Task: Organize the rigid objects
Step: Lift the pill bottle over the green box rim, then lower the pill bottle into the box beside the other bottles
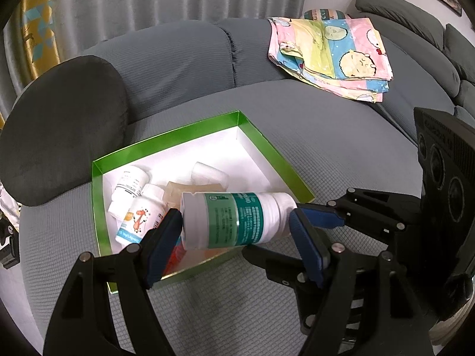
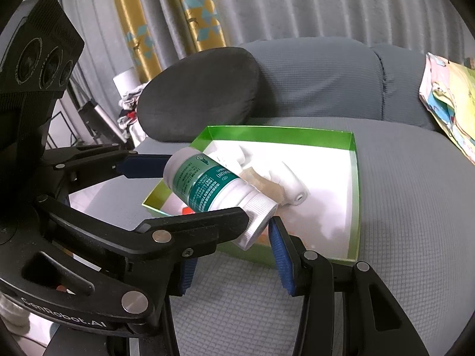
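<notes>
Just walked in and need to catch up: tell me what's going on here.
A person with a gripper in each hand is sorting bottles into a green box on a grey sofa. Both grippers hold one white bottle with a green label on its side above the box's near edge: the left gripper spans it end to end, and the right gripper is clamped on its cap. Smaller bottles already lie in the box. A folded colourful cloth sits further back.
</notes>
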Tool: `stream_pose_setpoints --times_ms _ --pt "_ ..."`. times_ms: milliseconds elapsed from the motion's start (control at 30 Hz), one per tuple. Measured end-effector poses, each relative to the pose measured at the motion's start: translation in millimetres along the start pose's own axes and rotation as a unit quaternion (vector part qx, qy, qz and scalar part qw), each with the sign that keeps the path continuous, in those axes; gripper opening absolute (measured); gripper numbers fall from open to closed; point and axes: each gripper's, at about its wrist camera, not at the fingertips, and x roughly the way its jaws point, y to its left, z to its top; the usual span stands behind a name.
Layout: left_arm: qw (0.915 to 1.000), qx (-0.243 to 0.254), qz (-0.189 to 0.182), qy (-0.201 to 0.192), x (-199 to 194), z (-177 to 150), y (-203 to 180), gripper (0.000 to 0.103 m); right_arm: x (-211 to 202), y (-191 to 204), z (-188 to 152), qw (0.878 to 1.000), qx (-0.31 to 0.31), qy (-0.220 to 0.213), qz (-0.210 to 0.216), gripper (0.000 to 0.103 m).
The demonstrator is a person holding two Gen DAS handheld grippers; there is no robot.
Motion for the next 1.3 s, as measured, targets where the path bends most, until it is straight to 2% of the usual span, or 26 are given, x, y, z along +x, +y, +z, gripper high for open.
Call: stream_pose_setpoints --times_ms 1300 --pt "0.9995 -0.023 -0.004 0.02 44.9 16.1 31.0 0.074 53.4 -17.2 16.1 0.999 0.001 0.031 -0.008 0.048"
